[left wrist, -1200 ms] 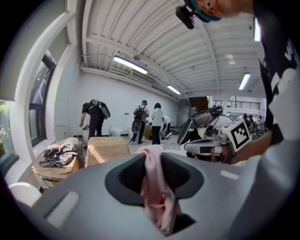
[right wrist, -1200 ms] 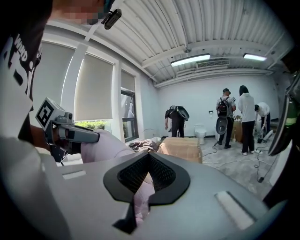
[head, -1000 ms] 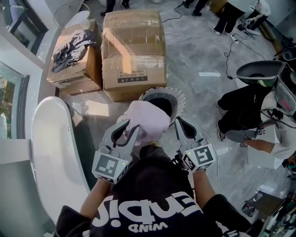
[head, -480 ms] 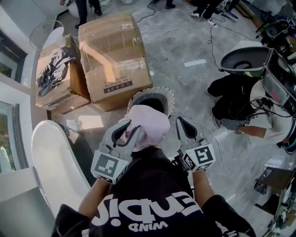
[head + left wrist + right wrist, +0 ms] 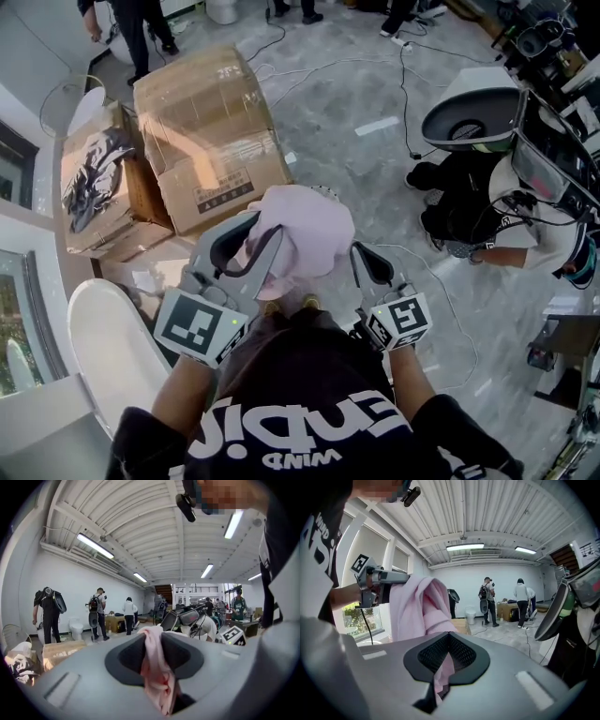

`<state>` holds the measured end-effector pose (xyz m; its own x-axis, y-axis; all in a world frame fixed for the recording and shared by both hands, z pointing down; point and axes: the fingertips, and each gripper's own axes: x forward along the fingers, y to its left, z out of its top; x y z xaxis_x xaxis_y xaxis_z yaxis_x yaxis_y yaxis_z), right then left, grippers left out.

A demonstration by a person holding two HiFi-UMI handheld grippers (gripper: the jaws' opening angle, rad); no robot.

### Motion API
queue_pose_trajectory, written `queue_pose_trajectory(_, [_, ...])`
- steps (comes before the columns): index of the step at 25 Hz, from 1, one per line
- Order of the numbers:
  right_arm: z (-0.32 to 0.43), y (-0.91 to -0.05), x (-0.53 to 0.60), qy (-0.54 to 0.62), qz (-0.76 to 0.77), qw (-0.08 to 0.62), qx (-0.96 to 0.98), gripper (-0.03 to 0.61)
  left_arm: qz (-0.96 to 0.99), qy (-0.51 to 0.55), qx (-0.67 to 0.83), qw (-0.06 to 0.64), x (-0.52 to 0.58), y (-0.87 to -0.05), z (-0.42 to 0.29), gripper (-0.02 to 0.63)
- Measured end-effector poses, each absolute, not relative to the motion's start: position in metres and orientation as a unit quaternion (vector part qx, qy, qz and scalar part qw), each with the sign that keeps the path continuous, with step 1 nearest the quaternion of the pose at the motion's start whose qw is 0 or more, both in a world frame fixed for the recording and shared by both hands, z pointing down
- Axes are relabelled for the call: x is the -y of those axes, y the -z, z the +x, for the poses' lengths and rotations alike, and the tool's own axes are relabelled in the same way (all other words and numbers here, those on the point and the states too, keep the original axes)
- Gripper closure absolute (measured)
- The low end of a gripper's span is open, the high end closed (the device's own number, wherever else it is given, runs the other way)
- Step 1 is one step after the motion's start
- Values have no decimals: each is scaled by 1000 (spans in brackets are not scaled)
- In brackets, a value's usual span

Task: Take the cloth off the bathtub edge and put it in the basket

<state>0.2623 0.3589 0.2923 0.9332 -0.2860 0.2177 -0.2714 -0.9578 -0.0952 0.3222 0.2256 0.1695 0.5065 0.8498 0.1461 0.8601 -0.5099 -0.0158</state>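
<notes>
Hanging long-side down — cloth [image 5: 305, 230]

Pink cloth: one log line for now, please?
pink cloth: held up | left gripper: jaws shut on it | right gripper: jaws shut on it

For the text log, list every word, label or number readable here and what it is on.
"WIND": small white print, upside down, on the person's black shirt.
Large white lettering above it: creased, not reliably readable.
Printed label on the larger cardboard box: too small to read.
Nothing else legible.
</notes>
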Motion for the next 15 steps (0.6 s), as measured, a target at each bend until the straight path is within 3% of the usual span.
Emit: queue_pose_trajectory(15, [280, -288, -382, 107, -986, 35, -119, 569, -859, -1, 512, 29, -258, -95, 370, 516])
